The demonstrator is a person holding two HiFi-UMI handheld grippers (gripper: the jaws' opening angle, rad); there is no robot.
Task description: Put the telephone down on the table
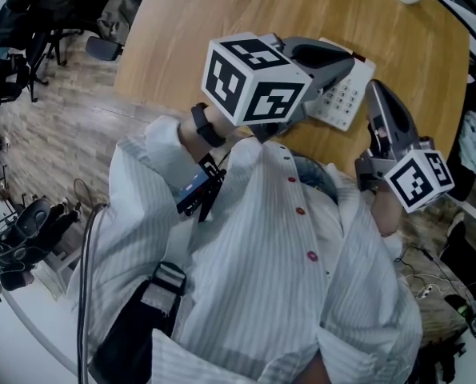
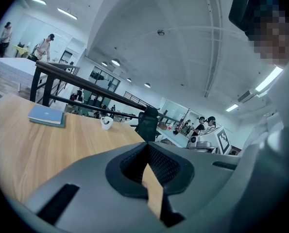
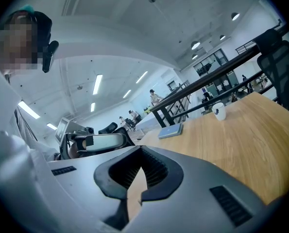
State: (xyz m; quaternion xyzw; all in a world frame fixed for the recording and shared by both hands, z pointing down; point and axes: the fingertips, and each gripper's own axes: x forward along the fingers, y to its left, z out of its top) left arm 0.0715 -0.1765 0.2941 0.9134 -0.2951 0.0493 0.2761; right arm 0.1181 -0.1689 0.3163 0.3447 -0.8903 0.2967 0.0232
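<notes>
Half the telephone [image 1: 346,101] hides behind the left gripper [image 1: 348,61]; it and the right gripper [image 1: 375,90] are pressed together, empty.

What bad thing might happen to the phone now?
1. The telephone seems to lie near the table's near edge, just under the shut left gripper. A bump might push it off.
2. The shut right gripper is close beside it too, so a careless move might nudge it.
</notes>
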